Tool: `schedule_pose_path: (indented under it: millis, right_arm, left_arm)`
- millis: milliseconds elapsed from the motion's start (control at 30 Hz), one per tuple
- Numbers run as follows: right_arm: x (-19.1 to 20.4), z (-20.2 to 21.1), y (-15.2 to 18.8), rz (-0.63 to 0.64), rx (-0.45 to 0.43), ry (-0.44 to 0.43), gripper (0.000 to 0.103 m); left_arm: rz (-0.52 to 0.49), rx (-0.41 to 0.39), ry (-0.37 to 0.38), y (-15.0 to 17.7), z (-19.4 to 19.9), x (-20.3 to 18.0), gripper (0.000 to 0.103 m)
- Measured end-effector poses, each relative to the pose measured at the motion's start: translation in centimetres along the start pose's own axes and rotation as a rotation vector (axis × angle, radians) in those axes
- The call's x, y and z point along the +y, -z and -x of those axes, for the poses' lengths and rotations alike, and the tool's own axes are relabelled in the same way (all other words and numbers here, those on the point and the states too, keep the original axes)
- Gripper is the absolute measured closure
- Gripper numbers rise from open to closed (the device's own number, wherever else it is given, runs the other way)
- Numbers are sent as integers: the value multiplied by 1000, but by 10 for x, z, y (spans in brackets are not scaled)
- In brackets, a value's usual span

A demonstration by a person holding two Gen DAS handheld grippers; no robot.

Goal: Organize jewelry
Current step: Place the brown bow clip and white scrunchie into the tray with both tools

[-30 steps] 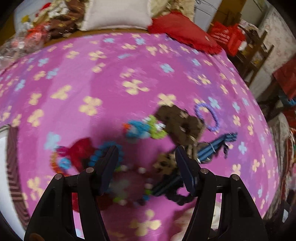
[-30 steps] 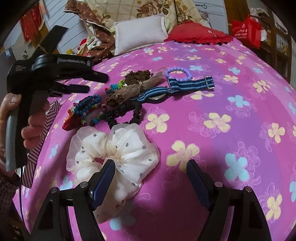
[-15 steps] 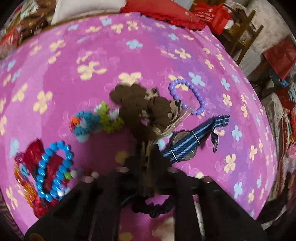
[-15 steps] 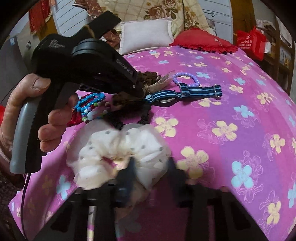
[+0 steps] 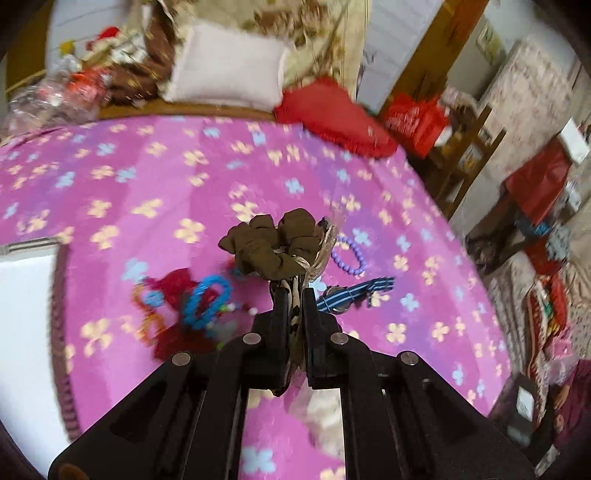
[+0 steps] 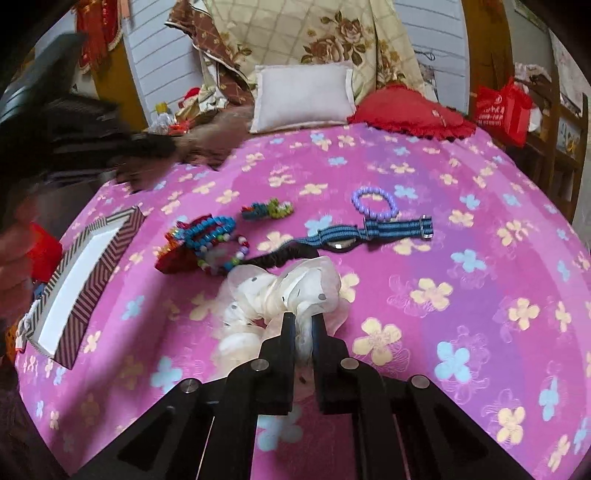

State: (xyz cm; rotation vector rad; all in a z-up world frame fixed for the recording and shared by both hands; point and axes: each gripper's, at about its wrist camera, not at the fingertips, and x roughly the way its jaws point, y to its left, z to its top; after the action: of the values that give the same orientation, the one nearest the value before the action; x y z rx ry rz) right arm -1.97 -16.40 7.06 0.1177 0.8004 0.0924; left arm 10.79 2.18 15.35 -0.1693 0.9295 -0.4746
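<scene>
Lifted brown scrunchie (image 5: 275,247), white scrunchie (image 6: 284,291), jaws clamped

You've got a pink bedspread (image 6: 461,325) with yellow and blue flowers all over it. At its far edge there's a plain white pillow (image 6: 303,98), and just to its right a red frilly cushion (image 6: 410,112) sitting half on the spread. Behind both is a cream quilt (image 6: 328,33) with a brown rose print, bunched up against the wall. Off to your right there's a red shopping bag (image 6: 502,109) on what looks like a wooden shelf (image 6: 554,147); the stuff around it is too blurry to call.
</scene>
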Motion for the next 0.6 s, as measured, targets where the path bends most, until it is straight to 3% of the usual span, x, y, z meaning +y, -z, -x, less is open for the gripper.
schedule_pose_path:
  millis: [133, 267, 433, 600]
  right_arm:
    - [15, 18, -3, 35, -23, -6, 96]
    - [40, 32, -4, 87, -32, -26, 96]
    - [85, 45, -10, 165, -34, -62, 96]
    - [134, 50, -24, 235, -38, -109, 96]
  left_arm:
    - [54, -78, -37, 23, 54, 22, 97]
    - [103, -132, -136, 48, 91, 53, 97]
    - [173, -173, -297, 86, 119, 99, 97]
    - [266, -181, -403, 126, 140, 149, 97]
